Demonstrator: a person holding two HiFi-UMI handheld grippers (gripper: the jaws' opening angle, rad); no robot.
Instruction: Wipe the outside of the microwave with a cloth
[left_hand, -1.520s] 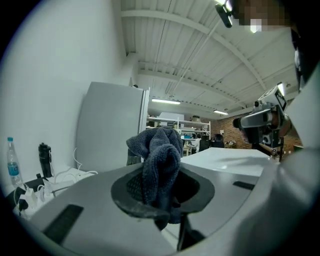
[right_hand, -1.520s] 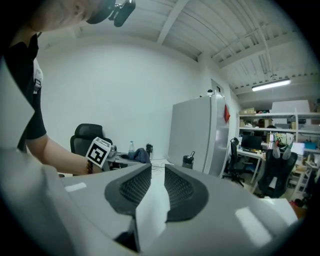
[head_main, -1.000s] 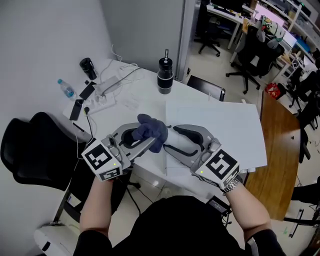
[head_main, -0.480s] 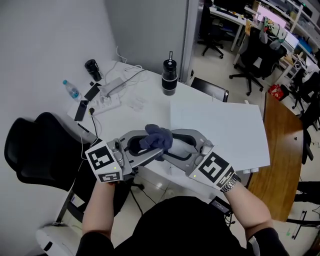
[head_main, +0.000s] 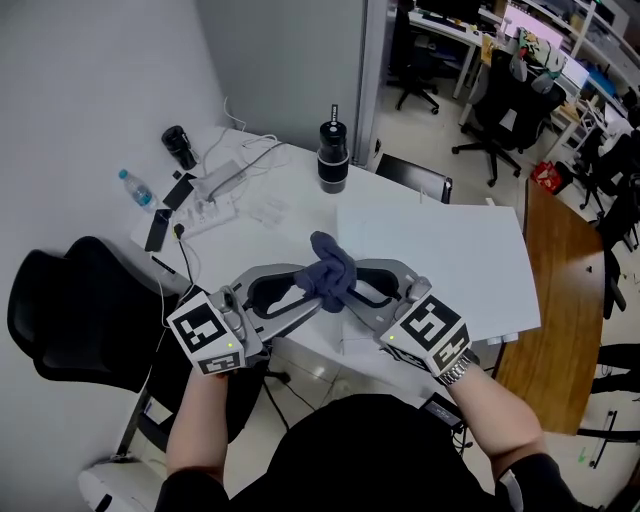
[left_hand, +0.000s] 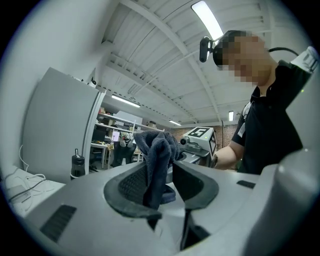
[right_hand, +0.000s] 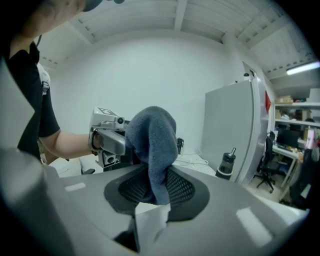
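Right gripper (head_main: 348, 287) and left gripper (head_main: 318, 285) meet nose to nose above the near edge of the white desk (head_main: 450, 260), with the dark blue-grey cloth (head_main: 332, 268) bunched between them. The right gripper's jaws are closing, and its own view shows the ribbed pads already pressed on the lower fold of the cloth, whose upper part stands up in a soft lump. The left gripper's jaws are opening. In its view they stand spread, and the cloth hangs against one pad with a gap on the other side, so it no longer clamps anything.

This looks like a handover in mid-air. The grippers face each other so one can take hold before the other lets go, and the cloth never drops to the desk. It is gripped low and crumpled, which probably leaves a padded wad free for rubbing a surface.

The microwave does not appear in any view, so wiping has apparently not begun.

As for writing, the marker cubes (head_main: 205, 332) on the grippers carry only black-and-white square patterns, not letters. The black flask (head_main: 332, 157) and the blue-capped water bottle (head_main: 137, 187) at the far side of the desk are too small for any label to be read.
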